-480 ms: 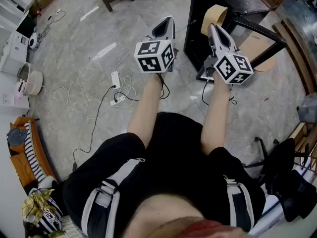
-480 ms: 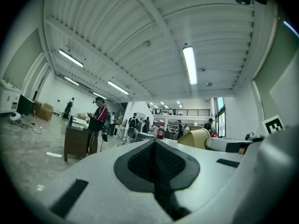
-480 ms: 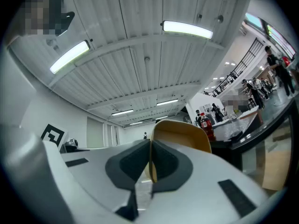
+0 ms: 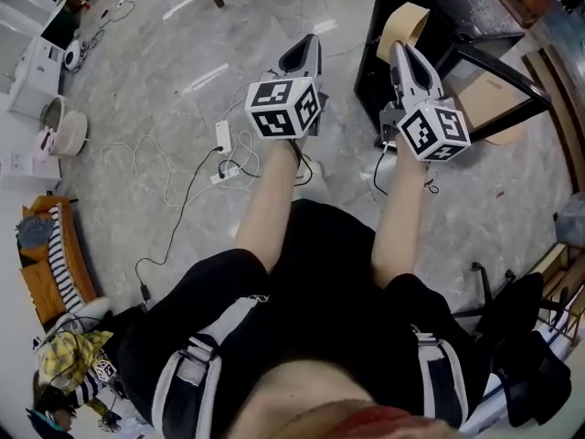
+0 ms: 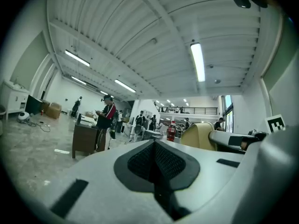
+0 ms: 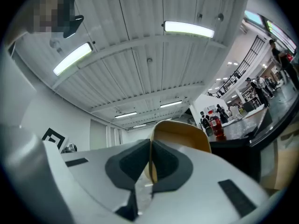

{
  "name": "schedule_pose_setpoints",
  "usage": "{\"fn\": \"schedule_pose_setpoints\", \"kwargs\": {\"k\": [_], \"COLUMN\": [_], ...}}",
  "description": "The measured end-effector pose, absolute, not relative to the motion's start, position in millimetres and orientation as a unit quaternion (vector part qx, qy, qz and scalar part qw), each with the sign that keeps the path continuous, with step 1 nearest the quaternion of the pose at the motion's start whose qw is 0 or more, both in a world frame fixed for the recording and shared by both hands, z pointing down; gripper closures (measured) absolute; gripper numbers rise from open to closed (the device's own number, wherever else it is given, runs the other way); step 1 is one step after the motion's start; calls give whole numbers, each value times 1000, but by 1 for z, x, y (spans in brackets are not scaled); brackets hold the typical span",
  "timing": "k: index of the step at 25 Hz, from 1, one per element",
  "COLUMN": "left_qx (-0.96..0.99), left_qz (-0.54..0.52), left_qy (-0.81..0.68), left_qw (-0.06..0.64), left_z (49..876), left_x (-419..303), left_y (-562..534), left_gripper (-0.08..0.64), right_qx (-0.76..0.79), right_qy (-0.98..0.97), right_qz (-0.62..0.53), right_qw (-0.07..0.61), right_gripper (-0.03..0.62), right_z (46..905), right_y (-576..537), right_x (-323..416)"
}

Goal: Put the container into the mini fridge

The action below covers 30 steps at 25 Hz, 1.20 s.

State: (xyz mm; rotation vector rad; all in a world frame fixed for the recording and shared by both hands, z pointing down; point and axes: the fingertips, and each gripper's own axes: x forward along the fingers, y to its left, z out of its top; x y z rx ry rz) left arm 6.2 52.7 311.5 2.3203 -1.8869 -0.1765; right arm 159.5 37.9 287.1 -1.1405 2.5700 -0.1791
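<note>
— Tan and thin-walled, the round open-topped container (image 6: pixel 184 133) was pinched by its rim between the fingers of our right gripper (image 6: pixel 150 168). It was held up in the air ahead of us, not resting on any surface.

— And our left gripper (image 5: pixel 154 164)?

— Its fingers were pressed together with nothing between them. It hung beside the right one, above the grey marbled floor (image 4: pixel 155 80) and a white power strip (image 4: pixel 222 136) with its tangle of cables.

— Where was the fridge?

— We took the tall black box (image 4: pixel 373 80) just beyond the right gripper for the mini fridge. A black-framed panel (image 4: pixel 498 62) stood out from it to the right and looked to us like its open door, though we could not see any shelf inside from the head view.

— So which step were we at?

— The carry, as we judged it: the container was gripped and near the fridge but not yet inside. The next move called for lowering the right gripper and reaching in through the opening with the container level. After that we would need to set it on a shelf and part the fingers. The thin rim might have buckled or slipped if it had knocked against the frame.
</note>
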Motion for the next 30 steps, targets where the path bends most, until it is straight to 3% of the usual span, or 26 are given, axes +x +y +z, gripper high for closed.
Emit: {"fn": "schedule_pose_setpoints", "kwargs": {"k": [12,18,23,26,30], "left_qx": [772,760,762,766,777], "left_qz": [-59,-65,-61,-56,-54], "left_qy": [-626,-639,-635,-630,-618], "left_qw": [93,102,108,116,110], "left_z": [341,337,343,347,343], "left_x": [-60,-126,-139,-145,-145], "left_y": [-121,-217,-270,-291,-313], "left_gripper": [552,552,552,552,552], "right_qx": [-415,-417,-415,-407,-384], "right_qy": [889,891,894,906,921], "right_qz": [-42,-43,-49,-42,-20], "right_qw": [191,173,158,107,-64], "right_gripper": [572,572,572,572,572], "right_z": [299,293,298,304,326], "right_y": [-127,-217,-268,-289,-306], "right_x": [99,42,35,20,-6]}}
